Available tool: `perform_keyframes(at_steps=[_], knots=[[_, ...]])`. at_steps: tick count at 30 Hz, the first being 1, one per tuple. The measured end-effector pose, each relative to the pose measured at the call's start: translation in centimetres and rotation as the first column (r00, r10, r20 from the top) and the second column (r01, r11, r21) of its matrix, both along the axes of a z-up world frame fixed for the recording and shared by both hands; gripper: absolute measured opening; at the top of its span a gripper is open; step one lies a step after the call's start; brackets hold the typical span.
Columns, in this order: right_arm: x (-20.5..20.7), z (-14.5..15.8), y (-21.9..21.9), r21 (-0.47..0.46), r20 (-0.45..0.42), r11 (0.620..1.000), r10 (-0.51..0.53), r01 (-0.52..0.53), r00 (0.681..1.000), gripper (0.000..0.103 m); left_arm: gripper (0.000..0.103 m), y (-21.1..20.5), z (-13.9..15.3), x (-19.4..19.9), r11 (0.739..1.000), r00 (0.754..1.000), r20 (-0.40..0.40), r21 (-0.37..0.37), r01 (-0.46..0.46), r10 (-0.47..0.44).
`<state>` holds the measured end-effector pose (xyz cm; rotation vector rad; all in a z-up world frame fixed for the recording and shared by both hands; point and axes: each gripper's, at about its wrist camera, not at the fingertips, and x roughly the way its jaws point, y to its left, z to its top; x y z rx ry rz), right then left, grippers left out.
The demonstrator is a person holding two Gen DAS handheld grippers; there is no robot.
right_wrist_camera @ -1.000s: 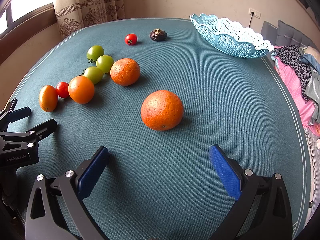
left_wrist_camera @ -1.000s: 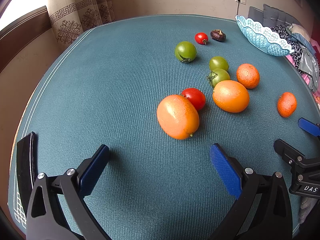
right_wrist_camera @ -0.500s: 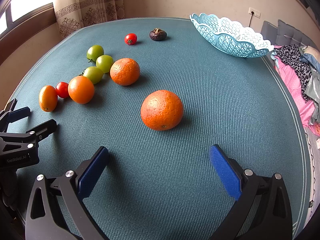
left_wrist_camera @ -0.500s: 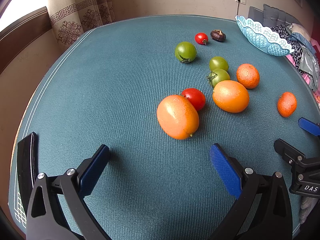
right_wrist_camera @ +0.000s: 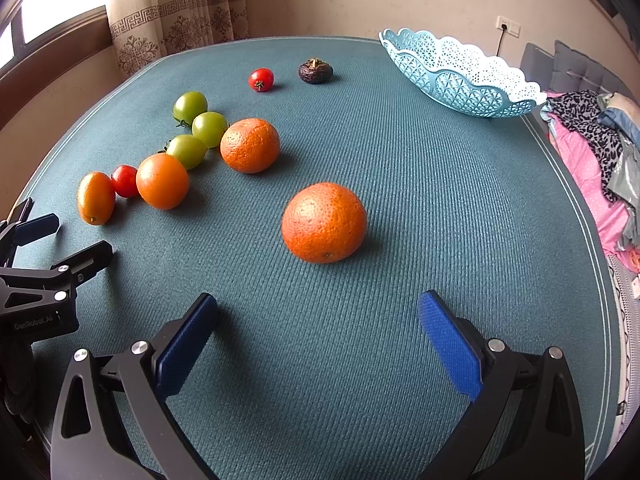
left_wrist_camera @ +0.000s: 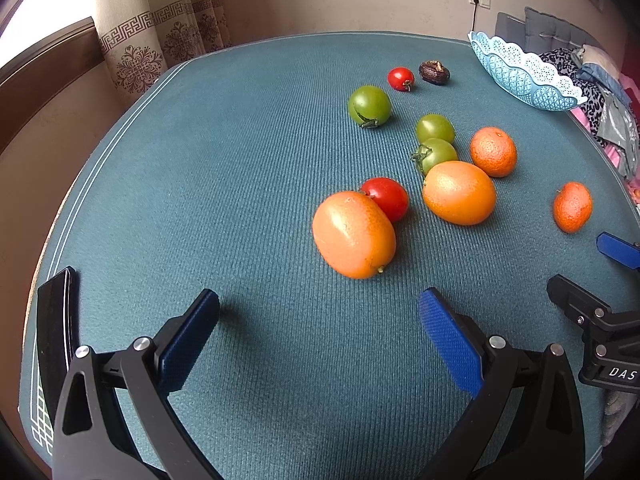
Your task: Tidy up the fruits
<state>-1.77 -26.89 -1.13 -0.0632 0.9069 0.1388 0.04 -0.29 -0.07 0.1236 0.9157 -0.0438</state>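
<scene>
Fruit lies scattered on a teal table. In the left wrist view my left gripper (left_wrist_camera: 320, 312) is open, just short of an oval orange fruit (left_wrist_camera: 354, 235) that touches a red tomato (left_wrist_camera: 386, 198). Beyond lie a round orange fruit (left_wrist_camera: 459, 193), three green tomatoes (left_wrist_camera: 369, 105), a mandarin (left_wrist_camera: 493, 151), a small red tomato (left_wrist_camera: 401, 78) and a dark fruit (left_wrist_camera: 434, 72). My right gripper (right_wrist_camera: 318, 308) is open, with a large orange (right_wrist_camera: 324, 222) ahead of its fingers. The light blue basket (right_wrist_camera: 460, 76) stands empty at the far right.
A black phone (left_wrist_camera: 54, 320) lies at the table's near left edge. A pile of clothes (right_wrist_camera: 600, 136) sits beyond the right edge. A curtain (right_wrist_camera: 176, 4) and window are behind the far left. Bare teal cloth (right_wrist_camera: 440, 184) stretches between the large orange and the basket.
</scene>
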Motion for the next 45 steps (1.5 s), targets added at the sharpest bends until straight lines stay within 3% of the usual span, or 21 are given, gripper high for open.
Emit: perform_keyframes(at_steps=[9, 16, 29, 37, 45], knots=[[-0.1, 1.4, -1.3, 0.102, 0.023, 0.995, -0.013, 0.010, 1.000, 0.098, 0.101, 1.3, 0.8, 0.5, 0.997, 1.000, -0.003, -0.073, -0.017, 0.017], [0.5, 2.2, -1.8, 0.124, 0.040, 0.992, -0.021, 0.016, 0.999, 0.094, 0.099, 0.9, 1.2, 1.1, 0.998, 1.000, 0.014, -0.065, -0.016, 0.017], [2.3, 2.2, -1.5, 0.153, 0.025, 0.988, 0.006, -0.010, 1.000, 0.067, 0.042, 0.2, 1.3, 2.5, 0.992, 0.999, 0.014, -0.121, 0.044, -0.042], [3.4, 1.4, -1.0, 0.148, 0.006, 0.989, 0.022, -0.022, 1.000, 0.039, 0.041, 0.5, 2.0, 2.1, 0.993, 0.999, 0.028, -0.115, 0.038, -0.035], [3.0, 2.0, -1.7, 0.159, 0.021, 0.987, 0.016, -0.019, 1.000, 0.039, 0.041, 0.5, 3.9, 1.4, 0.994, 0.996, 0.075, -0.102, 0.049, -0.041]])
